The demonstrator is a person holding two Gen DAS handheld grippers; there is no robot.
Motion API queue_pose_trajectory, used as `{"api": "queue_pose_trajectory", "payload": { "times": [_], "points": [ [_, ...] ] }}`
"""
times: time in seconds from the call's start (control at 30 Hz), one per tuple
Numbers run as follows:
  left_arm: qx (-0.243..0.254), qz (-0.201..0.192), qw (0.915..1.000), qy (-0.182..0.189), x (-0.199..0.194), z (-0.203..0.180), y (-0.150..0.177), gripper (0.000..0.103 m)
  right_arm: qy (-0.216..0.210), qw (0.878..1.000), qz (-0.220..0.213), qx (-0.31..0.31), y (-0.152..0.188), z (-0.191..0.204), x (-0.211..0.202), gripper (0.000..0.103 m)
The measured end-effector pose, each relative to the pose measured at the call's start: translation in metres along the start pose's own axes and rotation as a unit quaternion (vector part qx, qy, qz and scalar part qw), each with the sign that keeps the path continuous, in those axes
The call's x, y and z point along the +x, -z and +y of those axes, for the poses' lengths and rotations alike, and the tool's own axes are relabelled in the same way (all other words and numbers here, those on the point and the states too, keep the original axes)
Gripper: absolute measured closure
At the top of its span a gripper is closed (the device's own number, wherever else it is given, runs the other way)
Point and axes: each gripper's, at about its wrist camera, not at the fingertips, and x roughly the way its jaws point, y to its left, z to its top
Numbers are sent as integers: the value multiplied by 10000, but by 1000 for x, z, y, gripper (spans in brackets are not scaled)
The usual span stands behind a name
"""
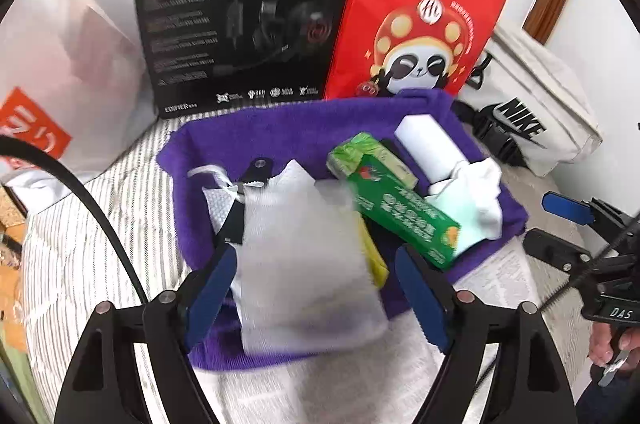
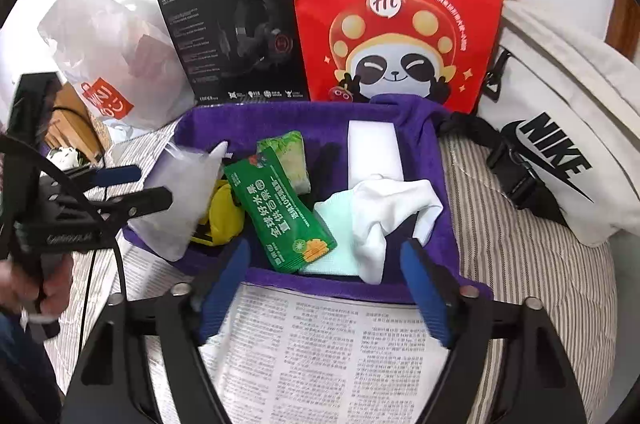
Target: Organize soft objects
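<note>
Newspaper right under my right claw, jaws spread wide, nothing between them. Just past its tips on the purple towel lies the white sock, crumpled, its length running roughly away from me, with the green packet beside it, slanting from far-left to near-right. My left claw is spread too, the white pouch lying loose between its fingers, pads clear of it, long axis along the claw. I'd say the right hand is nearer the sock, the left nearer the pouch.
</note>
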Motion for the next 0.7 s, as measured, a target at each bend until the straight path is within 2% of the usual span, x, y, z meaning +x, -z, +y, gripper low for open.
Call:
{"api": "queue_pose_trajectory", "payload": {
  "times": [0.13, 0.23, 0.47, 0.6, 0.7],
  "points": [
    [-112, -250, 9996, -13, -27, -7, 12, 11, 94, 9999, 36, 101, 4, 4, -9, 16],
    [-185, -370, 9990, -170, -42, -11, 19, 5, 235, 9996, 49, 117, 8, 7, -14, 12],
    [-222, -542, 9973, -441, -75, -21, 37, 3, 329, 9992, -14, 243, 21, 8, -34, 1],
    [-256, -622, 9957, -631, -89, -26, 47, 3, 553, 9982, -94, 210, 29, 11, -50, 0],
    [-327, -675, 9943, -764, -99, -30, 55, 2, 523, 9980, -151, 323, 36, 8, -63, 0]
  ]
}}
